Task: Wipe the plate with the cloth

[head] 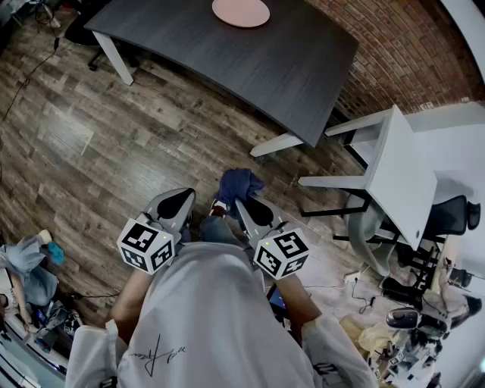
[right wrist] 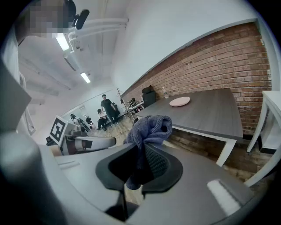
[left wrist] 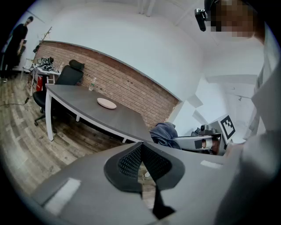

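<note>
Head view: person in white shirt, both tools held low at centre frame over the wood floor [head: 91, 136]. Left gripper [head: 180, 198] jaws together, nothing in them. Right gripper [head: 244, 206] clamped on the blue cloth [head: 236, 185], which is bunched at the jaw tips. Pink plate [head: 241, 12] at top centre on the dark table [head: 288, 68], well apart from both tools. White desk [head: 405, 178] at right.

Left gripper view: jaws closed and empty, lower centre. Plate mid-left on the table, cloth right of centre.

Right gripper view: jaws pinch the cloth at centre, and it bulges above them. Plate upper right of centre on the table, maybe a bottle [right wrist: 164, 92] behind it, too small to tell.
</note>
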Tool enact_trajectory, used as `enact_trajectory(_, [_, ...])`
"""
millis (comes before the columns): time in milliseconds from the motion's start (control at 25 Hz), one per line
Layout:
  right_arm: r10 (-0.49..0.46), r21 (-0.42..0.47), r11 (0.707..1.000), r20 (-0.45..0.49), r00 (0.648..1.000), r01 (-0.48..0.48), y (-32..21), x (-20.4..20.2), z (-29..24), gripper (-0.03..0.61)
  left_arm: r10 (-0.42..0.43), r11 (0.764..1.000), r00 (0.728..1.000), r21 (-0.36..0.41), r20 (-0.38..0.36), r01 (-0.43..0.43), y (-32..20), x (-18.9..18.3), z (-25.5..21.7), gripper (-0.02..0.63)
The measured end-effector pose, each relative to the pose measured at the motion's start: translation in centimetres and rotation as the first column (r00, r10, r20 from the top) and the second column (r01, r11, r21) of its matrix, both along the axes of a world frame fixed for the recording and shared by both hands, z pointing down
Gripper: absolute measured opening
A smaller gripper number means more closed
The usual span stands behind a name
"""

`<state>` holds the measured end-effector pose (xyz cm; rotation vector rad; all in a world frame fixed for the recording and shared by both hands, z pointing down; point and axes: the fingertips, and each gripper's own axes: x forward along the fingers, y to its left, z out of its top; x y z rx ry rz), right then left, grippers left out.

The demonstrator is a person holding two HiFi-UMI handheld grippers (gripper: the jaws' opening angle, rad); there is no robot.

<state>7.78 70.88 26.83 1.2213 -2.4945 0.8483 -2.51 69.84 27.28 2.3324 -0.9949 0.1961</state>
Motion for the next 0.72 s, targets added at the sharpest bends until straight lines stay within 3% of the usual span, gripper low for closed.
enact_trajectory(400, [-0.026,0.044,0.999,-0.002,1.000,0.027,-3.7,7.1,-0.1,0.040,0.012,1.000,0.999,0.006,0.043,-0.012,-4.0,7.2,-0.8,0.017])
enact_trajectory(720, [-0.084,0.012,0.996,0.014,0.996,0.084,-6.2,9.9,1.1,0.046,-0.051,0.998,0.995,-0.019,0.089,0.053,-6.0,9.0,-0.2,0.017])
